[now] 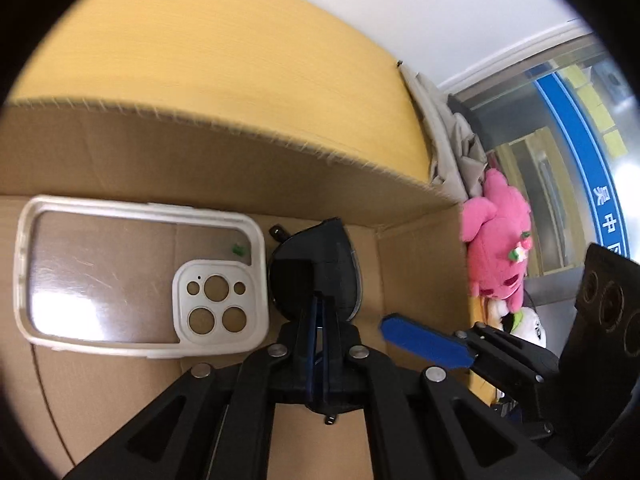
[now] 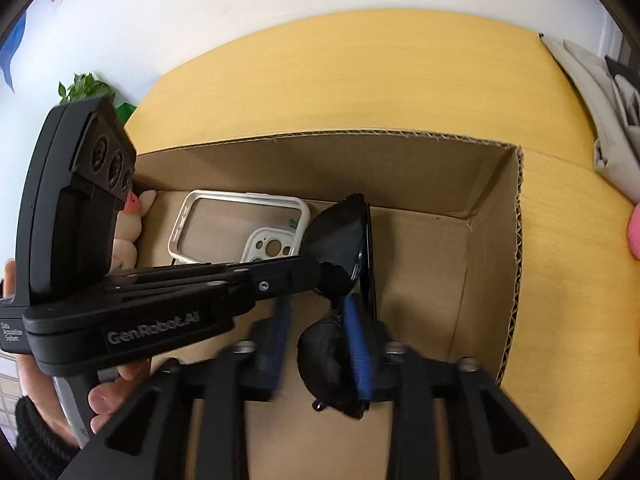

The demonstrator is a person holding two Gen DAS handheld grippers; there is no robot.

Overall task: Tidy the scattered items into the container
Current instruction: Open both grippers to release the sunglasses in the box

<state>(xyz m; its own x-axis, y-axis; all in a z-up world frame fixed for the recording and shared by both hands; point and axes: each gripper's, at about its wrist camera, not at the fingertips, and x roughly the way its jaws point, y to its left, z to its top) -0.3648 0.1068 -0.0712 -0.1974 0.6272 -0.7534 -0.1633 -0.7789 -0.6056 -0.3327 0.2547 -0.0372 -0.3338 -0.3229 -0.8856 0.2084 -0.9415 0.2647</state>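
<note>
Both grippers are down inside the box [image 2: 492,216] – plain brown corrugated cardboard with a ragged top edge, sitting on a yellow wood-grain desk [image 2: 360,76]. The sunglasses [image 2: 340,236] are glossy black with teardrop lenses, and they're held up over the box floor rather than lying flat. The left gripper [image 1: 318,316] has its blue pads squeezed together on them, one lens sticking up right past the tips. The right gripper [image 2: 320,348] has its ribbed blue fingers spread apart with the other lens hanging between them, one finger up against it – I can't tell if it's actually gripping. Just beside the sunglasses, flat on the box floor, there's a phone case [image 1: 132,276] – clear back, off-white bumper, round camera cutouts. A pale plush [image 2: 130,236] is tucked in the box's left corner, and a fuzzy pink plush [image 1: 500,240] lies outside the box.
</note>
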